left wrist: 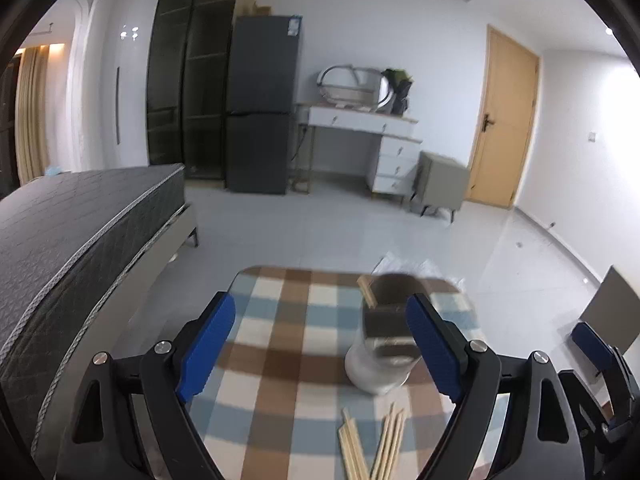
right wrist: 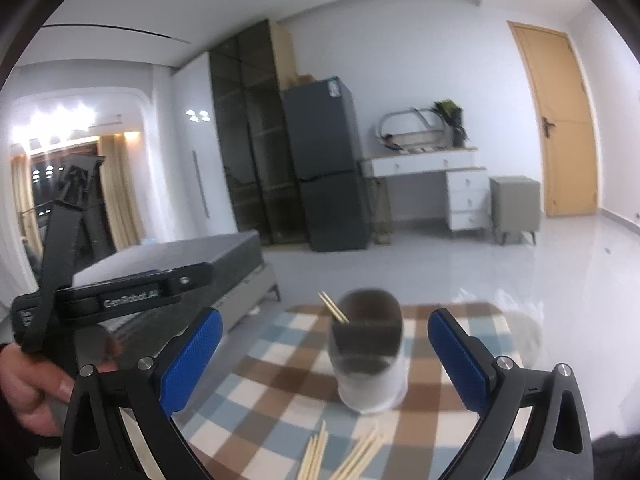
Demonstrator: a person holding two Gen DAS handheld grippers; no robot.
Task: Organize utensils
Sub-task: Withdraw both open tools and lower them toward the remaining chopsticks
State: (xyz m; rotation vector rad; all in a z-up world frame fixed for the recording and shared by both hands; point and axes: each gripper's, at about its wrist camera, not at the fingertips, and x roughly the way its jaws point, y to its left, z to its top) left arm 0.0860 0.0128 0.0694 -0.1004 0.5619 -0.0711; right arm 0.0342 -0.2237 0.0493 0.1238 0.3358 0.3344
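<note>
On the checked cloth (left wrist: 276,364), a cup (right wrist: 370,360) with two chopsticks stands ahead of both wide-open grippers (left wrist: 320,354) (right wrist: 326,360); loose chopsticks (right wrist: 340,456) lie nearer, between the fingers.

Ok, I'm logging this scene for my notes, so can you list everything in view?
Cup: one, white with dark top, on the table, holding some chopsticks.
Loose chopsticks: several, pale wood, on the table in front of the cup.
Table: one, brown, blue and cream check.
Bed: one, dark grey, left.
Fridge: one, dark grey, back wall.
Desk: one, white, beside the fridge.
Door: one, tan, right.
Left gripper: blue pads, open, empty.
Right gripper: blue pads, open, empty.
</note>
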